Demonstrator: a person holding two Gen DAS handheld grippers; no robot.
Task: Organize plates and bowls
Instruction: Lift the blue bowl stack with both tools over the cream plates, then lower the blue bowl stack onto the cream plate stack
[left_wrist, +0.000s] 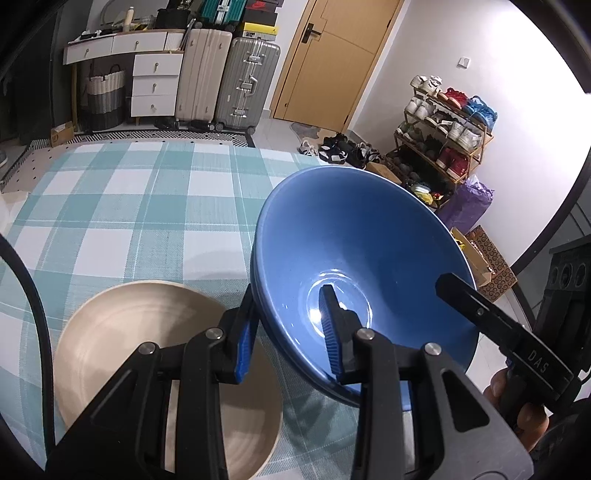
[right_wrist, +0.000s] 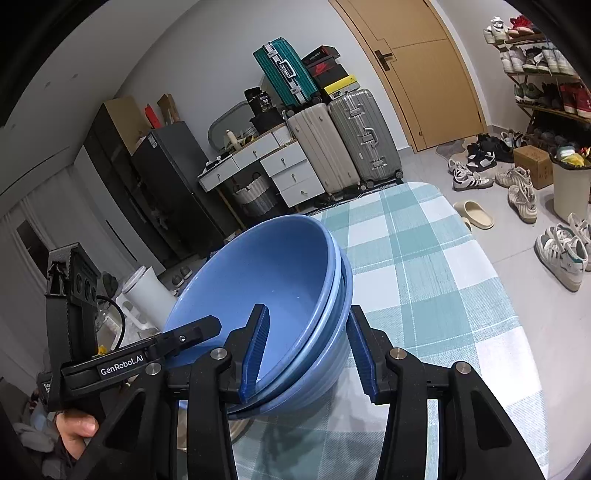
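Blue glazed ceramic bowls (left_wrist: 354, 258), nested as a small stack, hang tilted between my two tongs, lifted clear of the teal-and-white checked cloth on the worktop (left_wrist: 129, 206). My left tongs (left_wrist: 291, 332) are clamped on the stack's left wall, one ribbed blue pad inside the top bowl and the other pressed against the outside. My right tongs (right_wrist: 310, 350) straddle the opposite wall: the inner pad lies against the inside, but the outer pad seems to stand slightly off the ribbed outer bowl, so I cannot tell whether that side truly grips. The stack's open mouth tips away from me, toward the far end of the worktop. Down and to the left of the stack, directly beneath my left tongs, a wide, shallow, cream-coloured plate (left_wrist: 122, 339) lies flat on the cloth. That is the relation I judge matters: the plate sits on the left-hand side, nearer my left hand, so setting the bowls on it would mean carrying them leftward and levelling them first.
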